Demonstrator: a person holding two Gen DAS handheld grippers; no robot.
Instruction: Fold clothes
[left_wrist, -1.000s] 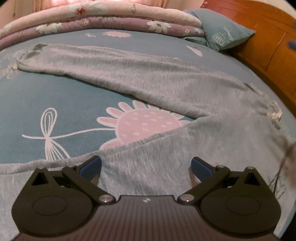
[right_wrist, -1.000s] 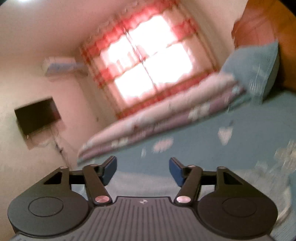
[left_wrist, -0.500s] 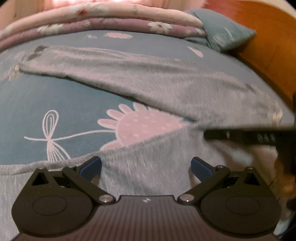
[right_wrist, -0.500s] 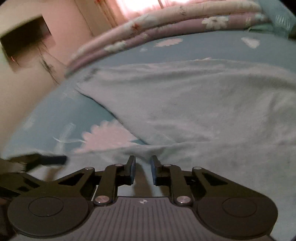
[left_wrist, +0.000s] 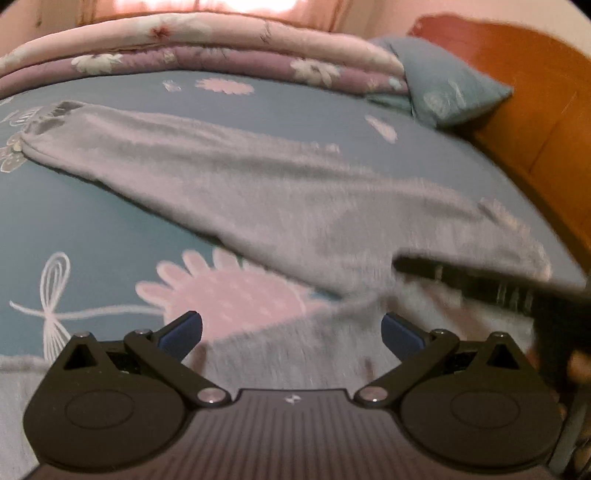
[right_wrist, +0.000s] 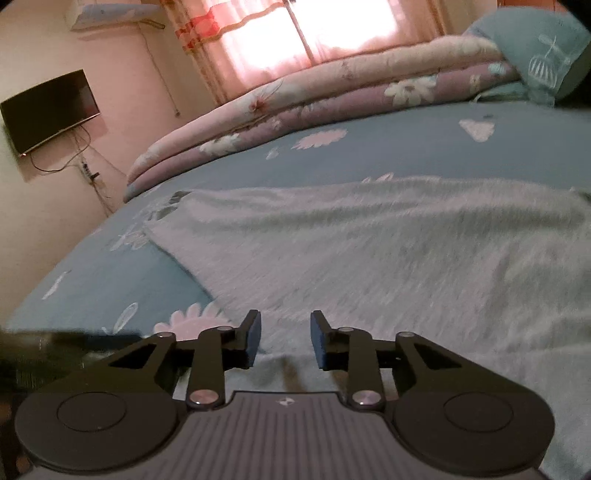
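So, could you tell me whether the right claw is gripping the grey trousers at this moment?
No, the right claw stands open above the grey trousers, nothing pinched between its pads.

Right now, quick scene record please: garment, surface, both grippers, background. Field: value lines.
garment: grey trousers spread flat on the bed, legs apart in a V, unfolded
surface: blue bedsheet with flower print
left gripper: open, low over the grey fabric, nothing held
right gripper: partly open, jaws just been opening, over the fabric, no cloth pinched
bedding: folded quilt along the far edge, blue pillow by the wooden headboard
wall: dark TV
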